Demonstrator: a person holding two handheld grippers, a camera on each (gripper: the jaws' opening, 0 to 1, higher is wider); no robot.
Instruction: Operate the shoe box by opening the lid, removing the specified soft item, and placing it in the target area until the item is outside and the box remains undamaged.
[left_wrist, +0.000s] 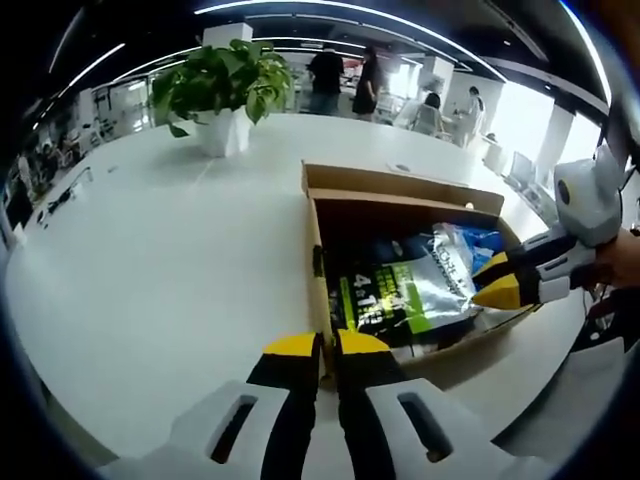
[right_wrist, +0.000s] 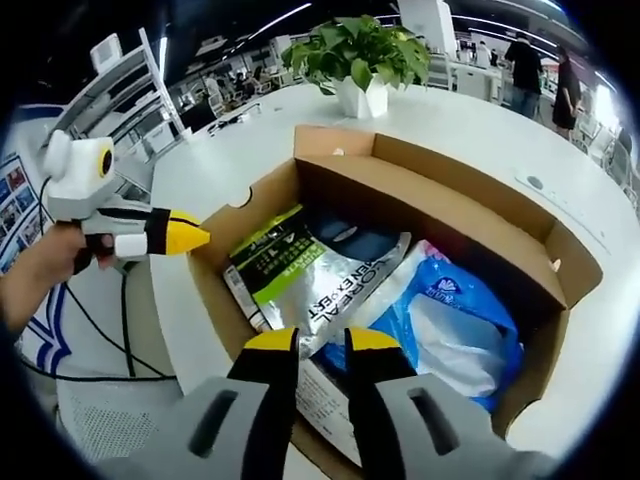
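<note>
The brown cardboard shoe box (left_wrist: 400, 185) (right_wrist: 450, 190) lies open on the white table (left_wrist: 150, 250). Inside lie a silver and green soft bag (left_wrist: 400, 290) (right_wrist: 300, 270), a blue and white bag (left_wrist: 480, 240) (right_wrist: 450, 320) and a dark item (right_wrist: 345, 235) behind them. My left gripper (left_wrist: 327, 345) (right_wrist: 200, 238) is shut on the box's side wall at its rim. My right gripper (left_wrist: 488, 282) (right_wrist: 322, 340) reaches over the opposite wall, slightly open, with the silver bag's edge between its jaws.
A potted green plant (left_wrist: 225, 90) (right_wrist: 365, 60) in a white pot stands on the table beyond the box. People (left_wrist: 325, 80) stand and sit at the far end of the room. A hand (right_wrist: 40, 270) holds the left gripper, with cables (right_wrist: 110, 340) beneath it.
</note>
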